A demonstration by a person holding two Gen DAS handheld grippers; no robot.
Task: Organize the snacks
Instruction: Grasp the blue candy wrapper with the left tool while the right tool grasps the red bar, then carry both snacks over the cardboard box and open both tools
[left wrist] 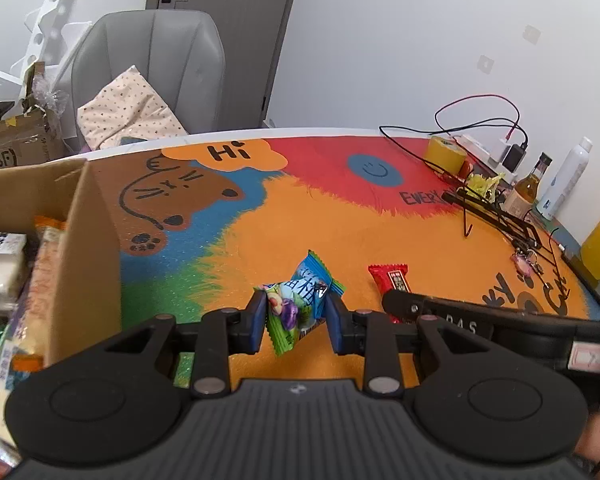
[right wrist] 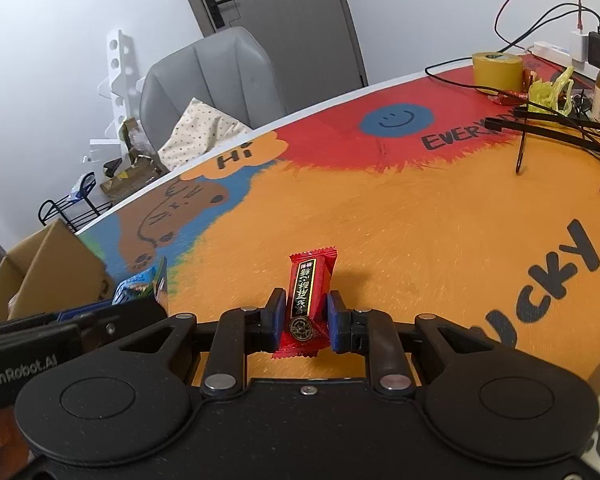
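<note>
My left gripper (left wrist: 296, 322) is shut on a blue and green snack packet (left wrist: 300, 304), held just over the colourful mat (left wrist: 340, 232). My right gripper (right wrist: 303, 320) is shut on a red snack bar (right wrist: 309, 300), which lies lengthwise between the blue pads low over the mat (right wrist: 420, 220). The red bar also shows in the left wrist view (left wrist: 392, 278), with the right gripper's finger over it. The blue packet shows in the right wrist view (right wrist: 144, 286) at the left. An open cardboard box (left wrist: 88, 248) holding several snacks stands at the left; it also shows in the right wrist view (right wrist: 52, 268).
A yellow tape roll (left wrist: 446, 154), cables (left wrist: 480, 120), a black wire rack (left wrist: 496, 212), bottles (left wrist: 528, 188) and a keychain (left wrist: 524, 262) crowd the far right of the table. A grey chair (left wrist: 160, 64) with a dotted cushion stands behind the table.
</note>
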